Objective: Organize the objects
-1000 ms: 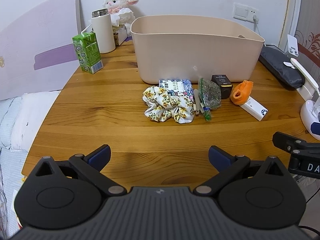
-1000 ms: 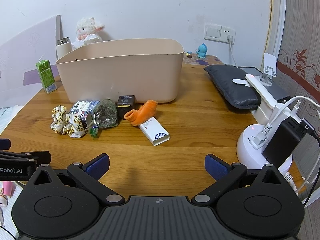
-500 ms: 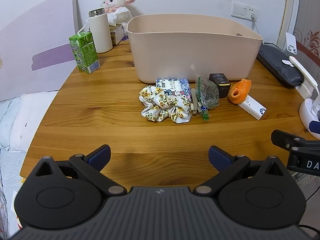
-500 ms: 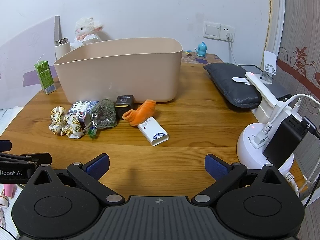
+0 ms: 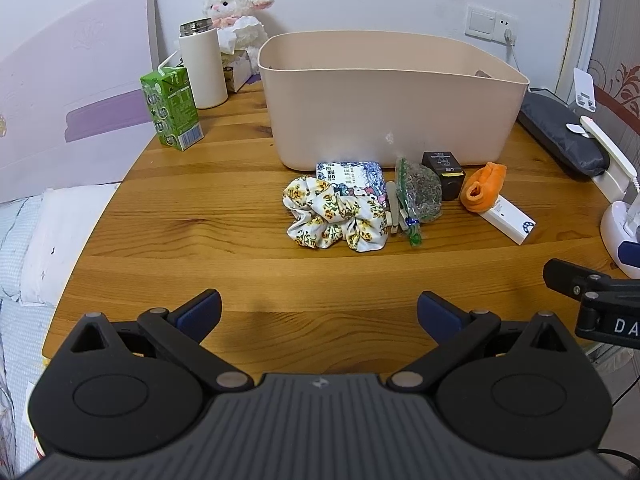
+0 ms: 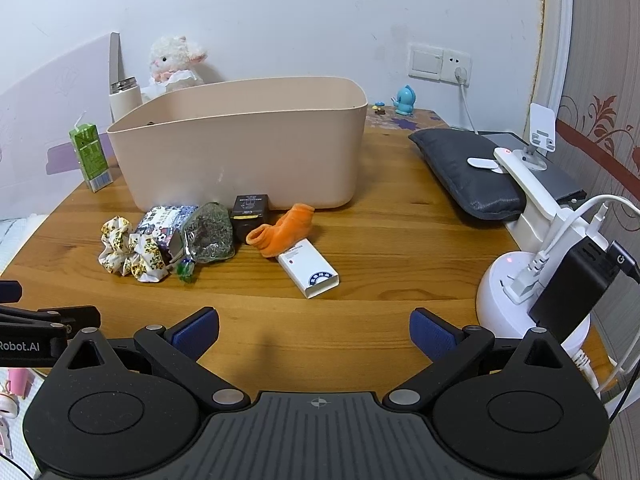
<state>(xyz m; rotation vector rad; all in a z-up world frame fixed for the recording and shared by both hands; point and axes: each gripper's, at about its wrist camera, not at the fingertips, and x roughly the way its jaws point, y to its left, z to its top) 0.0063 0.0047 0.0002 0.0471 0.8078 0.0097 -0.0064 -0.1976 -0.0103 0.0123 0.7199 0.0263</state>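
Small objects [image 5: 336, 216] are sitting clustered before the bin [image 5: 392, 112], awaiting sorting; left gripper [image 5: 319, 310] and right gripper [image 6: 314, 330] are hovering released.

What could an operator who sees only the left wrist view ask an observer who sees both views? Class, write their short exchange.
Operator: Is the right gripper open or shut?
Observer: Open, with nothing between its fingers; it hangs over bare wood near the table's front edge.
Operator: Is anything standing behind the beige bin?
Observer: Yes, a small blue figurine stands by the wall under the socket, past the bin's right end.
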